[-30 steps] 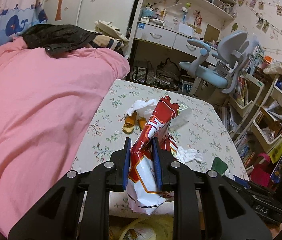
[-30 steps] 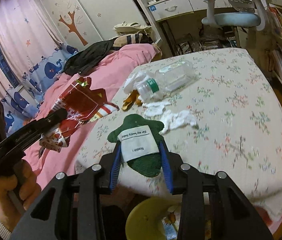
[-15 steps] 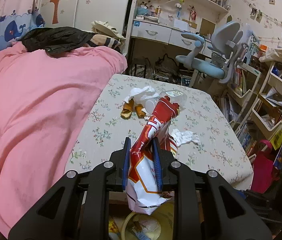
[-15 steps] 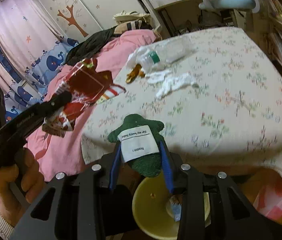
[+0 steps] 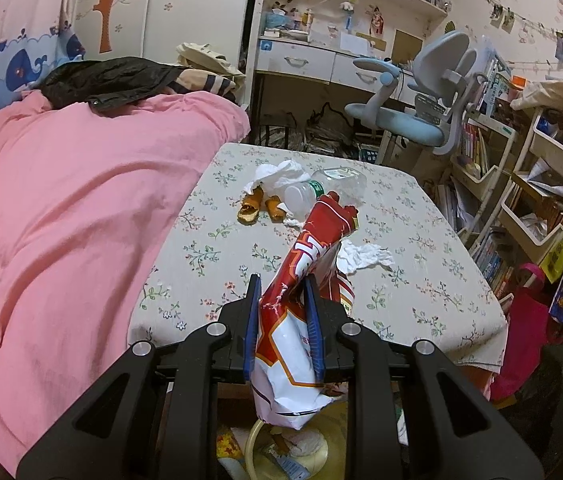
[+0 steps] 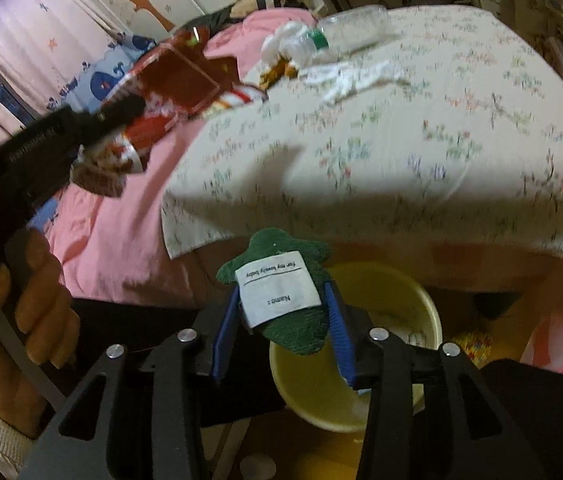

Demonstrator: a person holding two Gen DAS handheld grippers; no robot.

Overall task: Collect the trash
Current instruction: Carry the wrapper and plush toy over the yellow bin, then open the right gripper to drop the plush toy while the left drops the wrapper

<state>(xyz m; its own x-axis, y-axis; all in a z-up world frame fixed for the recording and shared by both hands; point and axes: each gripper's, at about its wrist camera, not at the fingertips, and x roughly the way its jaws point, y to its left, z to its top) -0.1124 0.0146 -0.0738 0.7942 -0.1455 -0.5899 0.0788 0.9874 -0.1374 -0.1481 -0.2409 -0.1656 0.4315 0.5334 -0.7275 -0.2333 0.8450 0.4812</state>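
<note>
The pink bed (image 5: pixel 61 208) runs along the table's (image 5: pixel 421 280) left edge, a chair (image 5: pixel 413 120) and shelves (image 5: pixel 537 200) beyond its far and right sides. On the table, toward its far edge, trash is left: a bottle (image 5: pixel 321 188), tissues (image 5: pixel 281 172), peels (image 5: pixel 257 208), more tissue (image 5: pixel 365 258) mid-table. Below the near edge stands my yellow bin (image 6: pixel 409 300), with some scraps already in it. My left gripper (image 5: pixel 281 292) clamps a red snack bag (image 5: pixel 297 320), hanging over the bin. My right gripper (image 6: pixel 281 308) has just been opening, its jaws spread around a green felt scrap (image 6: pixel 293 332) above the bin; whether they still touch it, I cannot tell. Nothing blocks either drop, I judge. Two pieces are nearly in; the table's heap remains.
</note>
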